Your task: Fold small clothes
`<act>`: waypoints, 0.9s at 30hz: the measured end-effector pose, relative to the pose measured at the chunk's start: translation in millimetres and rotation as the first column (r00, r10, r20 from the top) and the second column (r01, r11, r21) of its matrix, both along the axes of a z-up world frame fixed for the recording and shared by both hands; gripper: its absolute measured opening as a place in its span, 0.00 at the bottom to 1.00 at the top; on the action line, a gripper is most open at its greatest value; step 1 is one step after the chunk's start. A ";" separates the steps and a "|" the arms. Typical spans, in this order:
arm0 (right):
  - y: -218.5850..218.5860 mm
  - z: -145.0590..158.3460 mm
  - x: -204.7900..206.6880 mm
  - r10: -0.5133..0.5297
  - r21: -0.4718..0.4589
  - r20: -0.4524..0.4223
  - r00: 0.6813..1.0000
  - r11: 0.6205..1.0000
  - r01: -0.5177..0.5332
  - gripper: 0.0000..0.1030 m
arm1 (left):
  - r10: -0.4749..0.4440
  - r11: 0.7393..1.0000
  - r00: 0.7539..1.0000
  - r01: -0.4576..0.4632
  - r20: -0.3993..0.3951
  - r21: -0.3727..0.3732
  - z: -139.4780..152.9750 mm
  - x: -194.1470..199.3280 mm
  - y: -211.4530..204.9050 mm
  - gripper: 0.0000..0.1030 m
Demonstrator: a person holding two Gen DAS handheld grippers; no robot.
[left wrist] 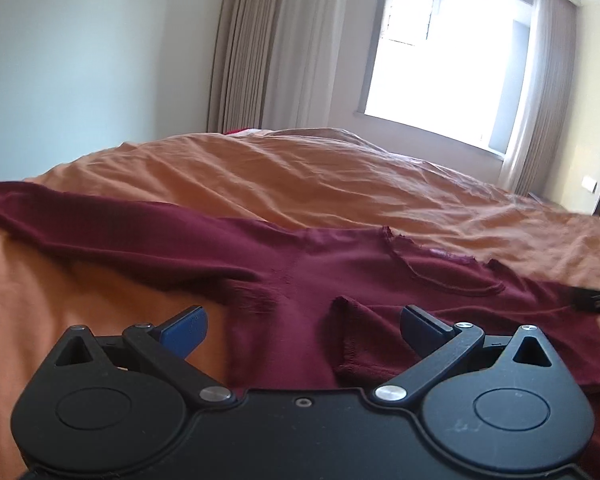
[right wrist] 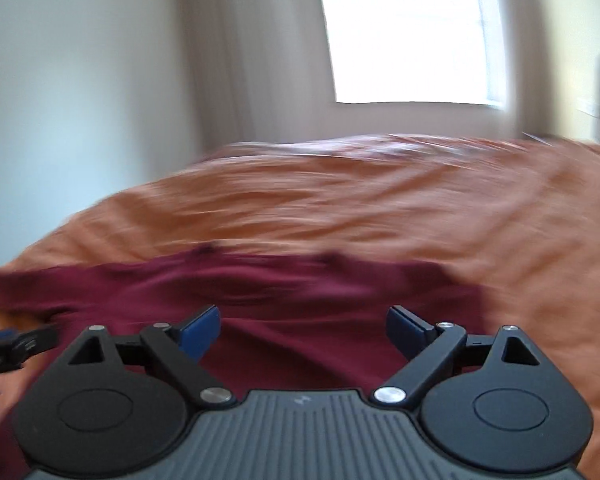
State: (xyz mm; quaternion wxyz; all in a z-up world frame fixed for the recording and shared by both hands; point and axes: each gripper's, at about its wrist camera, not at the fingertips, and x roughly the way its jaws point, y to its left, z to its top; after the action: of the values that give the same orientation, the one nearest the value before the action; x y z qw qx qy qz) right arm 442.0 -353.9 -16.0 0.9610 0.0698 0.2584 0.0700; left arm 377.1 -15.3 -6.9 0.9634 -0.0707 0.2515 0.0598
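Across the orange bedspread (left wrist: 320, 176) lies the maroon long-sleeved top (left wrist: 300, 280), spread flat with its front up; from my left wrist camera it fills the middle of the view. One sleeve (left wrist: 100, 224) runs out toward ten o'clock and ends near the left edge, while the neckline (left wrist: 428, 268) sits at about two o'clock from my left gripper (left wrist: 302, 320). That gripper's blue fingers (left wrist: 188, 330) stand wide apart and hold nothing; between them I see the body of the top and a small hemmed flap (left wrist: 348, 336) of cloth turned over on it. At three o'clock in the same view, a dark tip of my right gripper (left wrist: 592, 300) pokes in over the far shoulder of the garment. Through the right wrist camera the picture is smeared by motion, so I can only say the maroon cloth appears to stretch from nine o'clock across to about two o'clock, directly beyond and beneath the right gripper, whose fingers (right wrist: 200, 332) are likewise spread wide with nothing between them. My left gripper shows at nine o'clock there, low over the cloth's edge. Beyond the bed at twelve o'clock are a bright window (left wrist: 440, 64) and beige curtains (left wrist: 268, 48), with a pale wall (left wrist: 80, 60) at ten o'clock.
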 end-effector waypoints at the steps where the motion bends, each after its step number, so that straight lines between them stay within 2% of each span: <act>1: -17.6 -6.3 1.4 -0.055 0.013 -0.020 0.998 0.998 0.055 0.89 | 0.010 1.000 1.000 -0.010 -0.012 0.027 -7.8 5.1 -4.7 0.99; 3: -53.7 -22.5 5.5 -0.139 0.071 -0.083 0.987 0.987 0.145 0.74 | 0.022 0.996 0.997 -0.015 -0.074 0.089 -25.3 14.5 -12.9 0.99; 5: -87.3 -41.7 8.2 -0.201 0.180 -0.168 0.965 0.956 0.230 0.46 | 0.015 0.993 0.985 0.005 -0.175 0.114 -43.2 20.4 -17.2 1.00; 6: -101.6 -51.8 8.6 -0.211 0.247 -0.204 0.956 0.934 0.259 0.39 | 0.006 0.993 0.981 0.017 -0.194 0.116 -50.6 18.8 -17.0 1.00; 8: -122.5 -67.0 5.2 -0.206 0.350 -0.227 0.952 0.895 0.277 0.17 | 0.002 0.995 0.986 0.014 -0.165 0.099 -54.3 12.9 -12.4 1.00; 10: -126.7 -68.9 -0.1 -0.224 0.342 -0.208 0.952 0.896 0.285 0.11 | -0.003 0.998 0.987 0.014 -0.160 0.069 -55.1 10.4 -7.2 1.00; 14: -113.6 -52.6 -11.3 -0.263 0.178 -0.136 0.955 0.942 0.284 0.10 | -0.010 0.999 0.989 0.015 -0.146 0.030 -60.1 8.2 -2.2 1.00; 15: -111.2 -48.5 -15.4 -0.272 0.138 -0.127 0.954 0.947 0.289 0.11 | -0.011 1.000 0.990 0.015 -0.142 0.026 -59.2 8.6 -0.3 1.00; 16: -109.6 -44.9 -19.3 -0.266 0.111 -0.118 0.957 0.954 0.279 0.17 | -0.011 1.000 0.990 0.014 -0.139 0.026 -59.2 8.3 -0.6 1.00; 19: -106.9 -38.3 -36.7 -0.189 0.034 -0.083 0.978 0.981 0.193 0.32 | -0.011 1.000 0.992 0.014 -0.128 0.025 -60.7 7.6 -0.9 1.00; 23: -97.4 -38.4 -53.7 -0.015 -0.062 -0.062 0.998 0.998 0.011 0.46 | -0.011 1.000 0.994 0.014 -0.110 0.020 -62.3 4.9 -0.1 1.00; 25: -91.4 -41.4 -60.0 0.029 -0.131 -0.068 0.997 0.991 -0.038 0.48 | -0.010 1.000 0.994 0.012 -0.105 0.022 -63.0 2.7 -0.3 1.00; 27: -81.2 -44.9 -60.5 0.016 -0.201 -0.078 0.997 0.979 -0.031 0.48 | -0.009 0.999 0.995 0.012 -0.104 0.031 -63.2 1.6 -1.5 1.00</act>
State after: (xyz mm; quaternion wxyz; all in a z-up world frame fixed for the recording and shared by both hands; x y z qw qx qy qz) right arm 381.6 -435.1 -60.8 0.9516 -0.0285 0.3014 0.0521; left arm 378.7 -16.8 -70.1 0.9503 -0.0511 0.3007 0.0624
